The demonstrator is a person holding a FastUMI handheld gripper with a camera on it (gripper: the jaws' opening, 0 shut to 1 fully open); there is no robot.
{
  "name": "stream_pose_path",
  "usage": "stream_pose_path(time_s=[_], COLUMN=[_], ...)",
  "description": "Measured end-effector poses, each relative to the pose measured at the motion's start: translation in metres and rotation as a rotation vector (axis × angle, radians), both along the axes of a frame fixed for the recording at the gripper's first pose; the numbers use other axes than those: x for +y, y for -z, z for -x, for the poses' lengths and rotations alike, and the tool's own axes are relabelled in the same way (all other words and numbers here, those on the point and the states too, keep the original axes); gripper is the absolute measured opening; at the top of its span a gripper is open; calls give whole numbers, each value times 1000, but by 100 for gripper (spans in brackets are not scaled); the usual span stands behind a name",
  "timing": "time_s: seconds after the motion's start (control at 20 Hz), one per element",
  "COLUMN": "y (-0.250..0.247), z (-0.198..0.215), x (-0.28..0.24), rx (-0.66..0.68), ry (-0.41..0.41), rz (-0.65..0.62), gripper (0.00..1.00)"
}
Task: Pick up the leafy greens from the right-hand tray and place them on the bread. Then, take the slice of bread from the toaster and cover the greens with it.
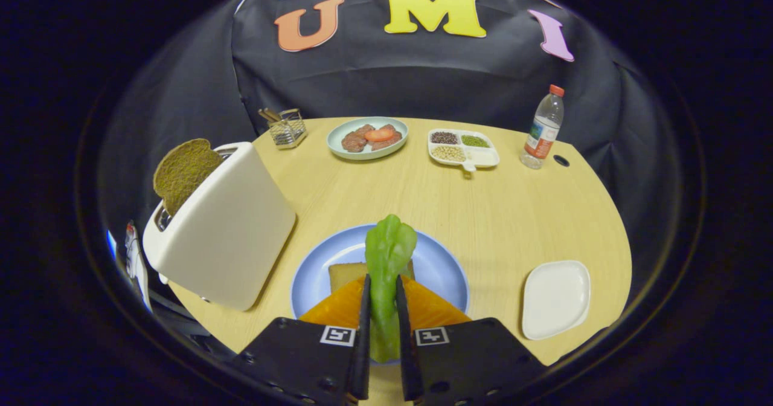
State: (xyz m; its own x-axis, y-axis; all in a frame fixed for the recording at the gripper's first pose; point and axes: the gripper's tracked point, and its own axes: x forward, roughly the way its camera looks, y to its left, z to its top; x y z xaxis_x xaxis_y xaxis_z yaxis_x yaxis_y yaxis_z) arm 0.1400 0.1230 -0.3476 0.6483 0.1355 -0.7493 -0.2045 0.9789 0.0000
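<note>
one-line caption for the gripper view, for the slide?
Tool shut on leafy greens above bread on blue plate; second slice waits in toaster.

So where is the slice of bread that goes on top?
In the gripper view, the bread slice stands upright in the toaster, left of the blue plate, while the tool grips the leafy greens.

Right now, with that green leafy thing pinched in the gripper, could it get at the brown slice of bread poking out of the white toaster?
Probably not yet. The gripper is shut on the green leafy vegetable, so its fingers are occupied. The brown bread slice stands exposed above the white toaster, nothing covering it.
</note>
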Motion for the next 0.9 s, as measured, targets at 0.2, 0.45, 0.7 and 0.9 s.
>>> stream_pose_path(time_s=[0.2, 0.45, 0.7, 0.9], y=[0, 0, -5, -17], z=[1, 6, 7, 6], x=[7, 16, 17, 11], rx=[-1, 1, -25, -62], ry=[-5, -20, -13, 11], rz=[-7, -7, -1, 1], gripper=[40, 64, 87, 96])
